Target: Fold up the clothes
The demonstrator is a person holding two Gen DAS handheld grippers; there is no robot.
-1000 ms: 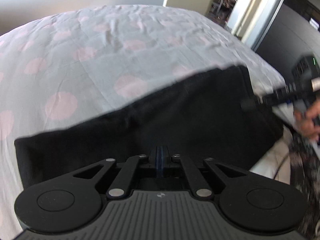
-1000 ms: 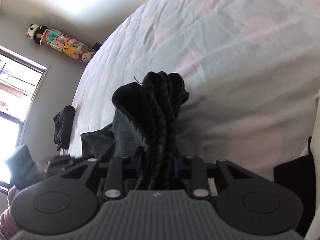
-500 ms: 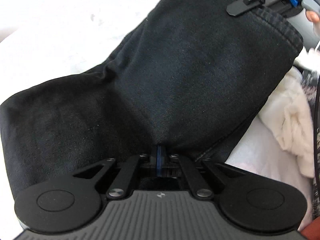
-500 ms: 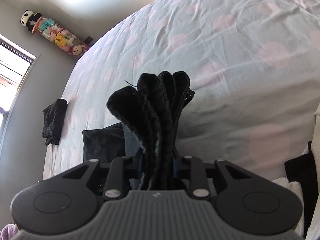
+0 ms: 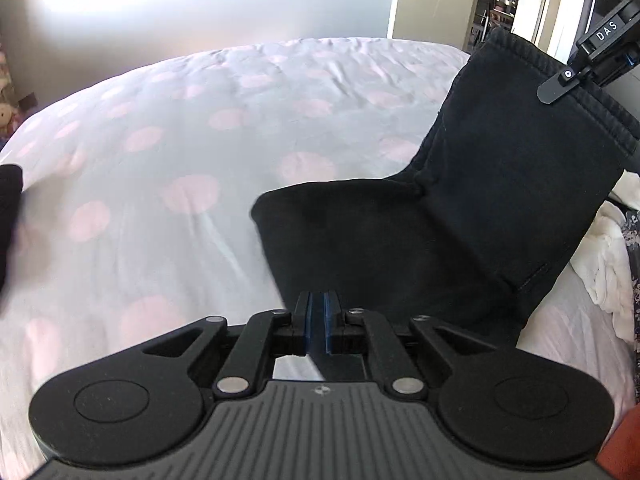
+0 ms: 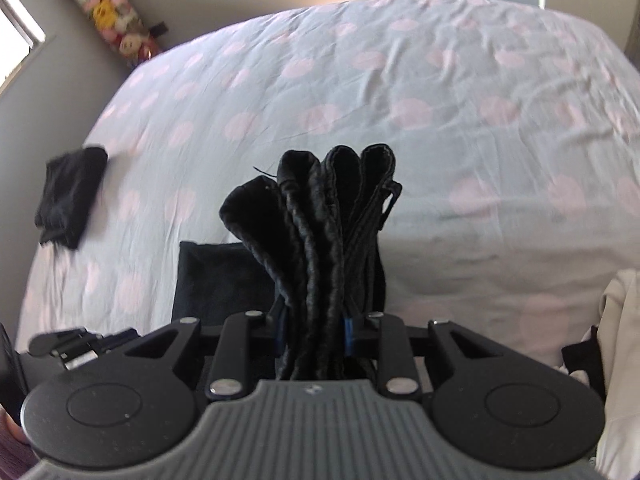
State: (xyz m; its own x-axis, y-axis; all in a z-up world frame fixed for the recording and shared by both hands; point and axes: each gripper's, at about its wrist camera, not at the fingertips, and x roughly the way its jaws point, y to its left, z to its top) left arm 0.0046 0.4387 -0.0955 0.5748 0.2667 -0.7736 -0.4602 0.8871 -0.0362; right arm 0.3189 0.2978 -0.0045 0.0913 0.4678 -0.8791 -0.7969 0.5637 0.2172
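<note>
Black garment (image 5: 460,216) is draped over the polka-dot bed (image 5: 180,128), one end lifted. Its bunched waistband (image 6: 320,220) is pinched in the right tool (image 6: 314,332). Left tool (image 5: 317,320) jaws have just been parted slightly; a narrow gap is seen, garment edge just past the tips, nothing clamped. A folded black item (image 6: 68,196) lies well apart.

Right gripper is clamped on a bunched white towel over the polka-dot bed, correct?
Not quite. The right gripper is clamped on a bunched black garment, not a white towel, as the right wrist view shows. It is indeed over the polka-dot bed.
</note>
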